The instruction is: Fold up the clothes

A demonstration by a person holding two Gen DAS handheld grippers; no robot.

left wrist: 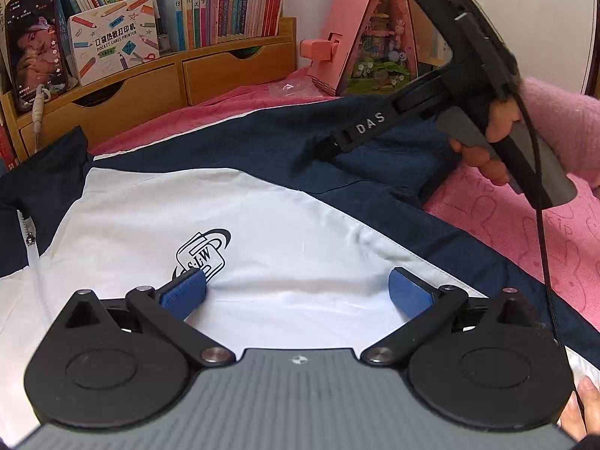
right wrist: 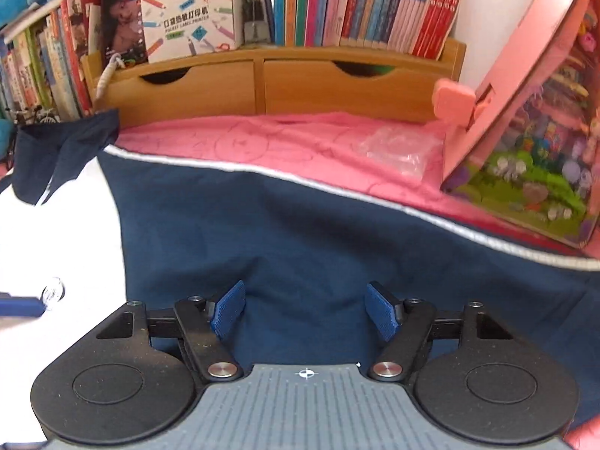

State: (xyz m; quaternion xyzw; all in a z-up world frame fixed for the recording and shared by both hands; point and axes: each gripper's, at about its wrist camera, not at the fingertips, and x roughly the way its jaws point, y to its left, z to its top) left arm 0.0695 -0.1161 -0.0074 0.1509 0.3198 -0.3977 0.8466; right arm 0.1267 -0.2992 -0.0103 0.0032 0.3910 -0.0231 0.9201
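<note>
Blue ribbed pads tip both tools. The left tool (left wrist: 298, 292) has its jaws spread wide, released, over the white chest panel of the jacket (left wrist: 262, 225), one pad lying beside a printed dark crest (left wrist: 202, 253) and nothing between the two. The right tool (right wrist: 305, 311) has its jaws parted over the navy sleeve (right wrist: 318, 232), the cloth lying between the pads but not pinched by them; in the left wrist view its black frame reaches down onto that same navy cloth, carried by a hand (left wrist: 491, 142) in a fuzzy pink sleeve (left wrist: 562, 123). The navy-and-white jacket lies spread flat on a pink blanket (right wrist: 281, 142), zip (left wrist: 30, 240) at the left edge of the white panel, a pale piping stripe (right wrist: 262, 172) along the sleeve's far edge. Past the jacket lies a crumpled clear plastic bag (right wrist: 401, 150), then a pink triangular toy house (right wrist: 532, 120) to the right, and a wooden drawer unit (right wrist: 262, 86) carrying a row of books (right wrist: 375, 3), a white label-printer box (right wrist: 191, 18) and a phone (left wrist: 35, 45) propped upright.
</note>
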